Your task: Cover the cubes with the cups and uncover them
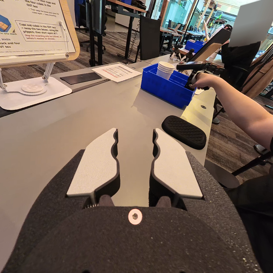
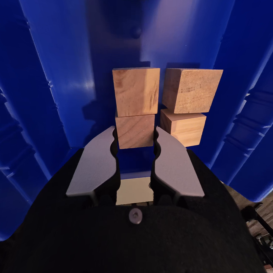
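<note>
inside the blue bin (image 2: 59, 73), 4 wooden cubes (image 2: 190, 90) lay in a 2-by-2 block on the floor. the right gripper (image 2: 135, 130) reached down into the bin, its fingers (image 2: 97, 159) spread to either side of the near left cube (image 2: 135, 131), close to its faces; whether they pressed it could not be told. beside the cubes' compartment, a stack of white cups (image 1: 165, 70) stood upright in the same bin on the grey table (image 1: 73, 130). well apart, the left gripper (image 1: 135, 131) hovered over bare table, jaws parted and holding nothing, near a black pad (image 1: 183, 131).
</note>
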Tool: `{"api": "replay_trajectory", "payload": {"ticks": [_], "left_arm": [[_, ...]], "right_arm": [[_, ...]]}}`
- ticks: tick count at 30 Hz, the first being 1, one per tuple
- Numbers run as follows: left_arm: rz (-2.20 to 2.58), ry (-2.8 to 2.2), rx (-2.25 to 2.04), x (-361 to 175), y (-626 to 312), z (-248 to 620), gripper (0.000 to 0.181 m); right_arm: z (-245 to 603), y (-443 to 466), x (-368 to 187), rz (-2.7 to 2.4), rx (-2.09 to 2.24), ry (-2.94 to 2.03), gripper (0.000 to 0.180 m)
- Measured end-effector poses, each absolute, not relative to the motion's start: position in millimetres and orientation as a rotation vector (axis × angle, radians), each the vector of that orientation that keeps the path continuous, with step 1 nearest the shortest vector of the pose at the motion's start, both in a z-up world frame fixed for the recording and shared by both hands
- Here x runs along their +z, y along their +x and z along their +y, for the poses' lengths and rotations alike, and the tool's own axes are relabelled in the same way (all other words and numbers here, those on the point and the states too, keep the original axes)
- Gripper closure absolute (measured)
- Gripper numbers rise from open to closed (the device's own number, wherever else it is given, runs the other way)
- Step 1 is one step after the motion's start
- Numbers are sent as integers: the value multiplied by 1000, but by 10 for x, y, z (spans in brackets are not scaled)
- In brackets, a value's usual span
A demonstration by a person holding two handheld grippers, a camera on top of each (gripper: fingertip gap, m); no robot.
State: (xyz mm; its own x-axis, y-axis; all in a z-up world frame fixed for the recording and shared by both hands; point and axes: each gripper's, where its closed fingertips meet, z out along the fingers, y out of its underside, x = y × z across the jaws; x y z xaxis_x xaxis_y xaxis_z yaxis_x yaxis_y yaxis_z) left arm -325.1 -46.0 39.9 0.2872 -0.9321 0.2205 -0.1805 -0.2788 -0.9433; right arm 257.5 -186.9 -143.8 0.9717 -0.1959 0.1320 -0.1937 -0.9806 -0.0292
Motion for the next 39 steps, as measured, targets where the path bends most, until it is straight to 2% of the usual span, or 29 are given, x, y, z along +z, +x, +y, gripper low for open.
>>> {"api": "replay_trajectory", "payload": {"ticks": [6,10,18,23,28,32,35,39], "left_arm": [[1024,-1671,-1075,408,-3275,-466,136],[1015,-1658,-1066,460,-3328,-468,136],[974,-1633,-994,620,-3499,-369,131],[878,-1614,-1002,711,-3574,-232,119],[861,-1584,-1008,685,-3559,-226,122],[835,-1511,-1000,789,-3586,-260,133],[820,-1517,-947,822,-3654,-245,135],[816,-1561,-847,844,-3802,-214,133]], "right_arm": [[-1860,2561,-1403,291,-222,-3092,127],[-1858,2529,-1169,267,-231,-3033,124],[-1797,2484,-158,185,-384,-2757,123],[-1581,2398,541,75,-465,-2365,120],[-1464,2490,1018,-42,-587,-1911,117],[-1508,2922,772,68,-521,-1917,137],[-1551,3255,354,177,-451,-2094,142],[-1543,3506,-125,151,-460,-2355,139]]}}
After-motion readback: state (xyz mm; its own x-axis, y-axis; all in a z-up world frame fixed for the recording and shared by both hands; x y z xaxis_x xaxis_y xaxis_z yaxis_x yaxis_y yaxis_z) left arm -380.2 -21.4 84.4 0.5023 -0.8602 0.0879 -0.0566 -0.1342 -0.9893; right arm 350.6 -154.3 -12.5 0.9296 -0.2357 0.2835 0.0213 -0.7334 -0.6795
